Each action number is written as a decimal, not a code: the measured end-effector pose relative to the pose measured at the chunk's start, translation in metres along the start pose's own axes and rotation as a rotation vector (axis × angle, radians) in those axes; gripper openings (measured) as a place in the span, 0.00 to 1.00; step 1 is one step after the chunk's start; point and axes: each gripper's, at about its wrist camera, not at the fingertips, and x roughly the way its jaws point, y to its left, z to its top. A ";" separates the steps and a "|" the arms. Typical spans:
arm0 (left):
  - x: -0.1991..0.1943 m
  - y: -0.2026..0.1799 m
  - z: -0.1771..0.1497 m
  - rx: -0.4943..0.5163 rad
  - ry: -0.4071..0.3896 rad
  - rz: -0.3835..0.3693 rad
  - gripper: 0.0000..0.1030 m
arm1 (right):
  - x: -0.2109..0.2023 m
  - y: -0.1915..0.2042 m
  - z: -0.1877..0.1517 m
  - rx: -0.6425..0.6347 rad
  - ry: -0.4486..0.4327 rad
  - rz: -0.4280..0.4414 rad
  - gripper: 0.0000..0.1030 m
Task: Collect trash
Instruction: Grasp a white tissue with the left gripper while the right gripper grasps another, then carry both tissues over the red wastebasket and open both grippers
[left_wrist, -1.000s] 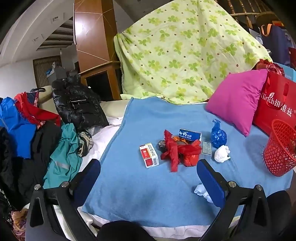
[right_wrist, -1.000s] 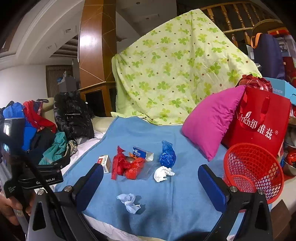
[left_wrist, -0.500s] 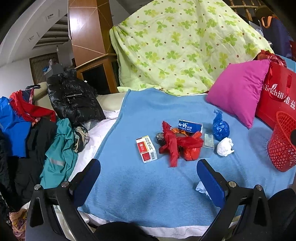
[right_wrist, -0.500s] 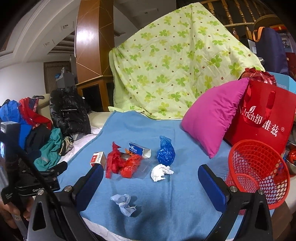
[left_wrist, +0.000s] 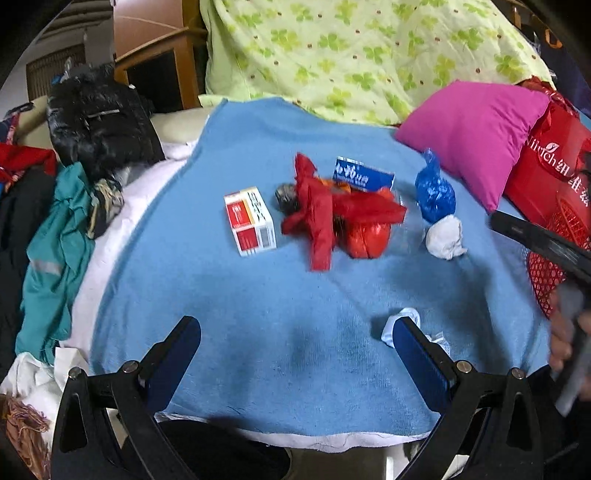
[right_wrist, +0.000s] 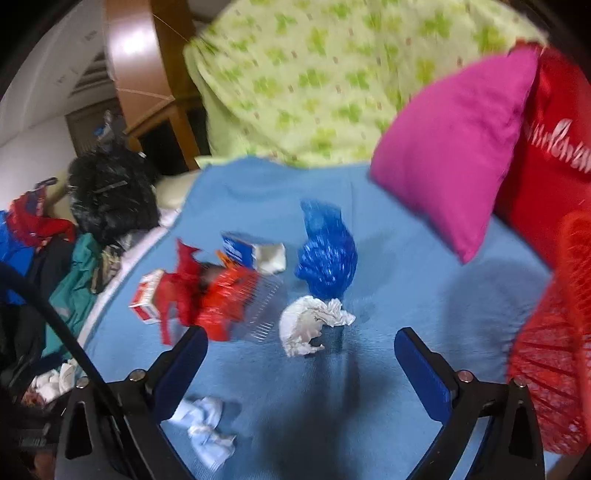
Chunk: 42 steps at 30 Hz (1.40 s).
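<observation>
Trash lies on a blue blanket (left_wrist: 258, 317): a red and white box (left_wrist: 250, 221), a red plastic bag (left_wrist: 343, 218), a blue and white box (left_wrist: 362, 178), a blue plastic bag (left_wrist: 435, 192), a white paper wad (left_wrist: 445, 237) and a pale tissue (left_wrist: 400, 325). My left gripper (left_wrist: 295, 343) is open and empty above the blanket's near part. My right gripper (right_wrist: 301, 350) is open and empty, with the white paper wad (right_wrist: 310, 325) just beyond its fingertips and the blue plastic bag (right_wrist: 327, 258) behind it. The pale tissue (right_wrist: 207, 432) lies by its left finger (right_wrist: 181, 363).
A red mesh basket (right_wrist: 554, 350) stands at the right edge, in front of a red shopping bag (left_wrist: 546, 173). A magenta pillow (left_wrist: 472, 136) and a green patterned quilt (left_wrist: 351, 55) lie behind. Piled clothes (left_wrist: 59, 229) lie at the left.
Both grippers have moved forward and down toward the trash. The right gripper has come close over the white paper wad; its view is blurred by motion. Both stay open.
</observation>
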 end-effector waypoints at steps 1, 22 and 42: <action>0.004 0.000 -0.001 -0.001 0.007 -0.008 1.00 | 0.013 -0.003 0.002 0.028 0.026 0.017 0.82; 0.090 -0.074 -0.008 0.016 0.294 -0.246 0.58 | -0.025 -0.025 0.003 0.014 -0.084 0.136 0.36; -0.022 -0.213 0.082 0.364 -0.022 -0.414 0.33 | -0.209 -0.176 -0.036 0.303 -0.540 0.016 0.36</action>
